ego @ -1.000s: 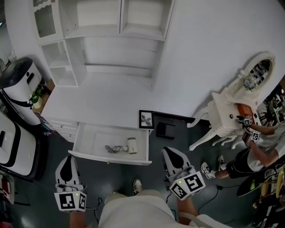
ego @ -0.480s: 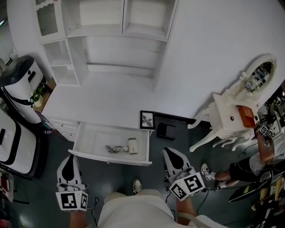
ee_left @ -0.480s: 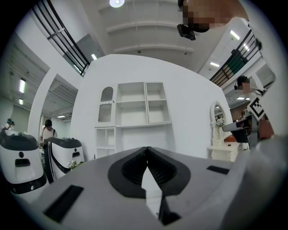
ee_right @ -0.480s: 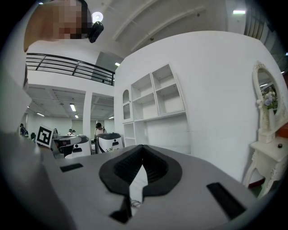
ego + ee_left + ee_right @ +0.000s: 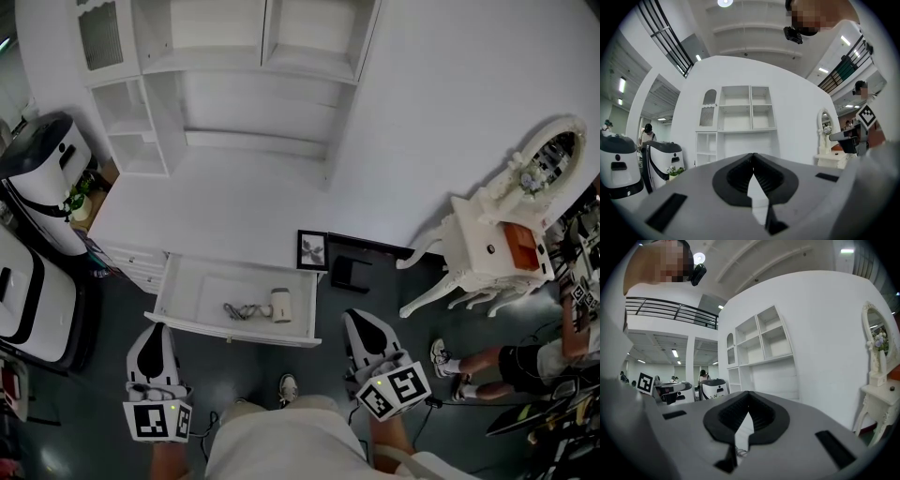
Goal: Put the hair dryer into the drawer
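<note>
A small white hair dryer (image 5: 280, 305) lies inside the open white drawer (image 5: 234, 330), its coiled grey cord (image 5: 241, 310) beside it on the left. The drawer stands pulled out from the white desk (image 5: 216, 211). My left gripper (image 5: 156, 339) hovers just in front of the drawer's left corner, shut, with nothing between its jaws. My right gripper (image 5: 367, 330) hangs to the right of the drawer front, also shut and empty. In both gripper views the black pads meet at the tips: left gripper (image 5: 753, 155), right gripper (image 5: 747, 394). A bit of the cord (image 5: 739, 452) shows through the right gripper's jaws.
A small framed picture (image 5: 312, 250) stands on the desk's right corner, with white shelving (image 5: 234, 66) behind. White machines (image 5: 42, 183) stand at the left. A white dressing table with mirror (image 5: 497, 244) is at the right, and a person's legs (image 5: 478, 361) are beside it. A black item (image 5: 349, 272) lies on the floor.
My left gripper has drifted slightly to the right. The person at the dressing table has drawn back to the right, out of most of the view. The hair dryer and drawer have not moved.
</note>
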Available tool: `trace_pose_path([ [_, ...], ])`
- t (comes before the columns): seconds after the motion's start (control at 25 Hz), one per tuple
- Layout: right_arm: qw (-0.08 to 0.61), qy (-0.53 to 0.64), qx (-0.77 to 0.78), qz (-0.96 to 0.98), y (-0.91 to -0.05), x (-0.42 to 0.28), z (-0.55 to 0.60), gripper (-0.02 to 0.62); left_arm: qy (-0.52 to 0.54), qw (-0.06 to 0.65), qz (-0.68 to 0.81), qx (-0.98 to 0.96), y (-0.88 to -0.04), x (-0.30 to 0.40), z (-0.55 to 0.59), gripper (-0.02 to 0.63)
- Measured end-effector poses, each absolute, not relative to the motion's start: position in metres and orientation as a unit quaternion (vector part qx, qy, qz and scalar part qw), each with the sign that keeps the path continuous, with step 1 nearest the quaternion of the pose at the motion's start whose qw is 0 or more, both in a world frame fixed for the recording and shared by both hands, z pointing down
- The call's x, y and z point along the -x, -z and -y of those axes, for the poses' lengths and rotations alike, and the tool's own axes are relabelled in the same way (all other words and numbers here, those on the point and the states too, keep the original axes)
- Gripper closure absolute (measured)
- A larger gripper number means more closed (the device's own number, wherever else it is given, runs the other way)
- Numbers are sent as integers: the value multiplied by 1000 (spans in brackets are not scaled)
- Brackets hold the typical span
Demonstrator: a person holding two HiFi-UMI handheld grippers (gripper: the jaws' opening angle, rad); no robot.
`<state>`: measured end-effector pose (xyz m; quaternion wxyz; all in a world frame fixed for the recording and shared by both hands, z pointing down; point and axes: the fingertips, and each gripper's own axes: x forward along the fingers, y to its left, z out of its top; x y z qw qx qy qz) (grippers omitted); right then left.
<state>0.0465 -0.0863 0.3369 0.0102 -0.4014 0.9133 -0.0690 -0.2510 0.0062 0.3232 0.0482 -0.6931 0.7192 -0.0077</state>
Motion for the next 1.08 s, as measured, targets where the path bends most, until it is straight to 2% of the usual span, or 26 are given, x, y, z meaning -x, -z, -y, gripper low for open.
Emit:
trace_pose_path([
  [1.08,26,55,425,-903,-328,-59,88,588,3,54,-722,690,-317,248,-7,589],
])
